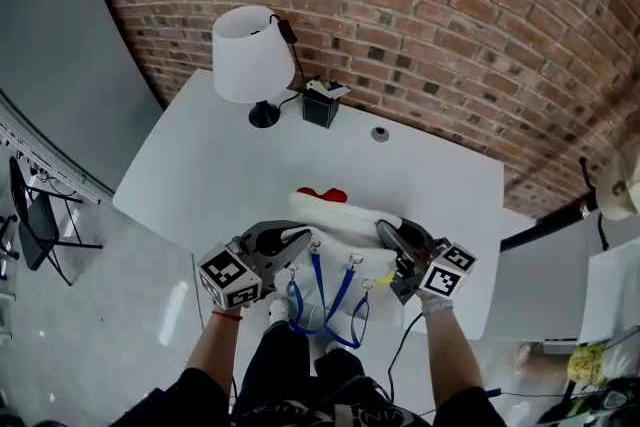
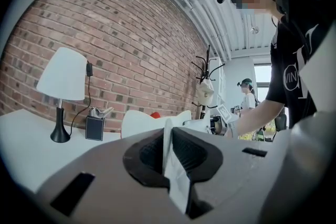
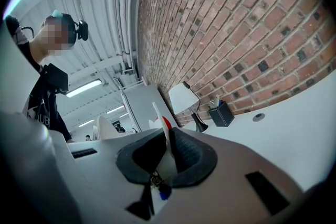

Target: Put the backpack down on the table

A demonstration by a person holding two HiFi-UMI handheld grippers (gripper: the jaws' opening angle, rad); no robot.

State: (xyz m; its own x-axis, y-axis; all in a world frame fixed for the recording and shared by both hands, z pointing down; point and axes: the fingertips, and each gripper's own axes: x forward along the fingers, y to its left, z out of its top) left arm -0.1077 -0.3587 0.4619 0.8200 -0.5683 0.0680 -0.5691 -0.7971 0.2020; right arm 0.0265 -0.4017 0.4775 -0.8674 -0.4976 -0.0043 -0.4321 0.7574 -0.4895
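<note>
Head view: white backpack gripped at both sides

White backpack (image 1: 340, 220) spans between the two grippers at the table's (image 1: 220, 165) near edge, with its blue straps (image 1: 330, 300) hanging on the near side. Left gripper (image 1: 303, 238) pinches its left side and right gripper (image 1: 386, 233) its right. Both pairs of jaws are clamped narrowly on white fabric.

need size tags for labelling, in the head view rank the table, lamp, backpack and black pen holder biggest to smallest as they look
1. table, by far the largest.
2. lamp and backpack: they look about alike, and the backpack is nearer the camera, so I won't rank them.
3. pen holder, the smallest.
</note>
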